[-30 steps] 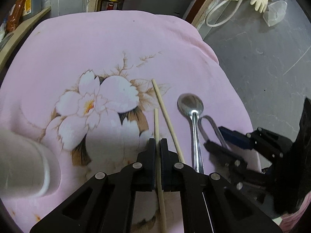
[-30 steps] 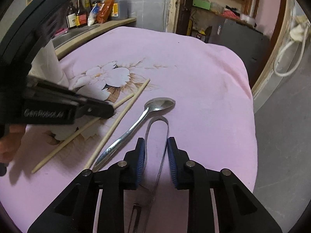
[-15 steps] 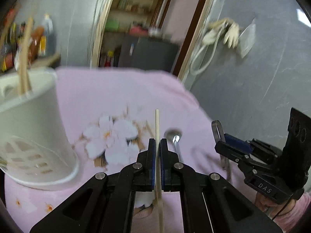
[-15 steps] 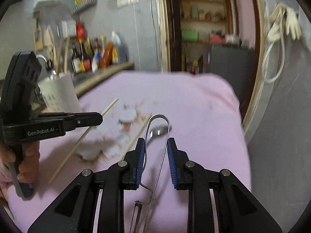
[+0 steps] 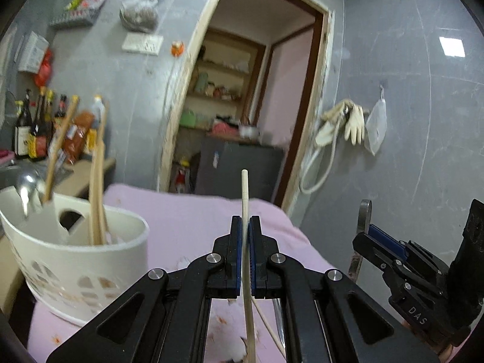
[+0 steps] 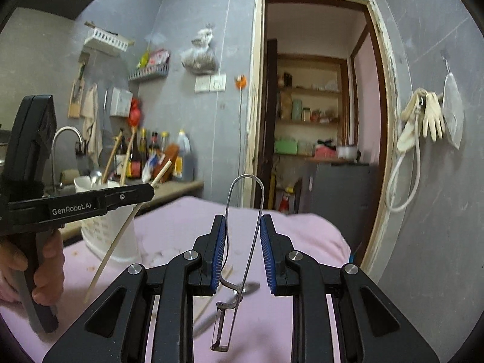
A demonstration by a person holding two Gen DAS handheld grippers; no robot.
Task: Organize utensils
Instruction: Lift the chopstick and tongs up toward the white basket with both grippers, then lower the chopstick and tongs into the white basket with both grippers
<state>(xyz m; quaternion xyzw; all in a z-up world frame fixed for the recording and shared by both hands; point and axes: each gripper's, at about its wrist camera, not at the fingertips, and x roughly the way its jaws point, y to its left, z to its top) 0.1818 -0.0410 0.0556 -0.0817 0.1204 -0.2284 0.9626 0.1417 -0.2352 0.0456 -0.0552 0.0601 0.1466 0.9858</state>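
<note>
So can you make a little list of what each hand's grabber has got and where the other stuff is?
left gripper: shut on one chopstick, lifted
right gripper: shut on metal peeler, lifted
white holder: on pink cloth, holds chopsticks and a spoon
still on cloth: another chopstick, spoon

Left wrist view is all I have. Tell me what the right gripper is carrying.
Observer: The right gripper is shut on a wire-handled peeler, pads on both sides of its loop, blade hanging below.
Operator: Give me what lies under it.
Observer: A spoon lies on the pink cloth, directly below the peeler.
Operator: Report my own grip.
Observer: The left gripper pinches its chopstick near the upper end; the long lower part slants down in front of the white holder.
</note>
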